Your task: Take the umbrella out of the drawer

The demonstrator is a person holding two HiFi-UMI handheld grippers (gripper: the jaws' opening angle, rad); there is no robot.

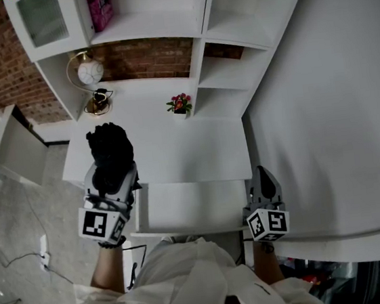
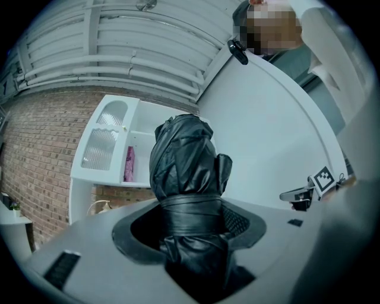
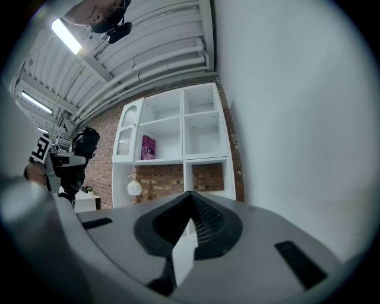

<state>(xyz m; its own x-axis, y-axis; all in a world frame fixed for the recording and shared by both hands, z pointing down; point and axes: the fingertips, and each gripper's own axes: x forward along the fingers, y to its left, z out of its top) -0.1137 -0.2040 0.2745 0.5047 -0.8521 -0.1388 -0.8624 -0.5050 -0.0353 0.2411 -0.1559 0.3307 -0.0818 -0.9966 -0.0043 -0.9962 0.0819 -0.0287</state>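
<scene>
A folded black umbrella (image 1: 110, 149) with a strap wound round it stands upright in my left gripper (image 1: 115, 180), above the left end of the white desk (image 1: 190, 154). In the left gripper view the umbrella (image 2: 187, 160) fills the middle and the jaws of the left gripper (image 2: 193, 222) are shut on its lower part. The white drawer (image 1: 189, 206) stands pulled out under the desk's front edge. My right gripper (image 1: 263, 186) hovers at the drawer's right end, level; in the right gripper view this gripper (image 3: 191, 199) has its jaws together and holds nothing.
A white shelf unit (image 1: 231, 34) rises behind the desk against a brick wall. On the desk stand a round lamp (image 1: 90, 73) and a small flower pot (image 1: 180, 105). A pink book (image 1: 99, 8) sits on a shelf. A white wall (image 1: 334, 97) is at the right.
</scene>
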